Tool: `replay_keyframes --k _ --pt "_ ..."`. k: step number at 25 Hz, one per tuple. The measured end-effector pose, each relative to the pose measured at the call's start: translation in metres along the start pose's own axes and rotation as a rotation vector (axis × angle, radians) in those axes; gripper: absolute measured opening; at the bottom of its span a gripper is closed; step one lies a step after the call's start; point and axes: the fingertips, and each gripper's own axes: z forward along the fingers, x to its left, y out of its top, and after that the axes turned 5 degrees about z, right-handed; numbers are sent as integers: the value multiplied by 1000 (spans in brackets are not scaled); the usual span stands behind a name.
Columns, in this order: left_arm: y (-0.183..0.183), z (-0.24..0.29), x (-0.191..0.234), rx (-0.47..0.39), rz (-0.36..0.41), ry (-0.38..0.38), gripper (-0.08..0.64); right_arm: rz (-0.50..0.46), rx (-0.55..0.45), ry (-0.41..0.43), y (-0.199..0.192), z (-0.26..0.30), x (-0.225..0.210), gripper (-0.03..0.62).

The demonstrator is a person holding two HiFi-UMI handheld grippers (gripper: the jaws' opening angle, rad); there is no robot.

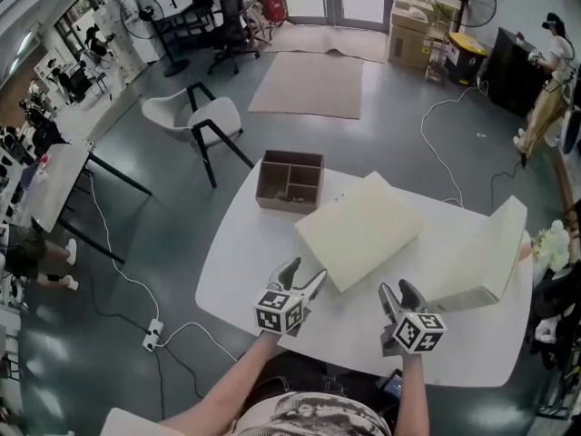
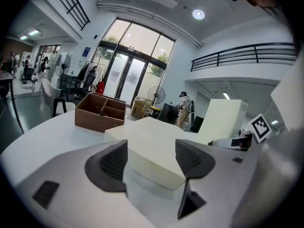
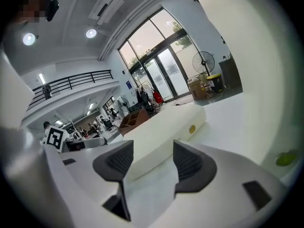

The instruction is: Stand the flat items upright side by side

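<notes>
A cream flat slab [image 1: 359, 230] lies flat on the white table [image 1: 236, 262], just ahead of both grippers. A second cream slab [image 1: 481, 262] stands on its edge at the table's right, tilted. My left gripper [image 1: 300, 284] is open near the lying slab's front left corner, its jaws apart from it; the slab [image 2: 152, 141] shows ahead beyond the open fingers [image 2: 111, 163]. My right gripper [image 1: 399, 300] is open near the front right corner, between the two slabs. In the right gripper view the flat slab [image 3: 161, 132] lies ahead and the standing slab [image 3: 266, 80] fills the right side.
A brown wooden compartment box [image 1: 290, 182] stands at the table's far edge, behind the flat slab. White flowers [image 1: 552, 243] are at the right edge. On the floor are a white chair [image 1: 195, 116], a rug [image 1: 309, 84], cables and a power strip [image 1: 152, 336].
</notes>
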Motion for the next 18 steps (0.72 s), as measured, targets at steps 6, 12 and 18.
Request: replay_keyframes --k 6,12,18 --pt "4 21 48 41 -77 -46 310 45 -56 -113 25 37 -18 310" --pt "9 46 89 71 -205 -29 314 154 -82 -255 41 65 -59 397" --pt "0 64 108 152 -215 -33 323 381 -188 -303 66 98 -99 424"
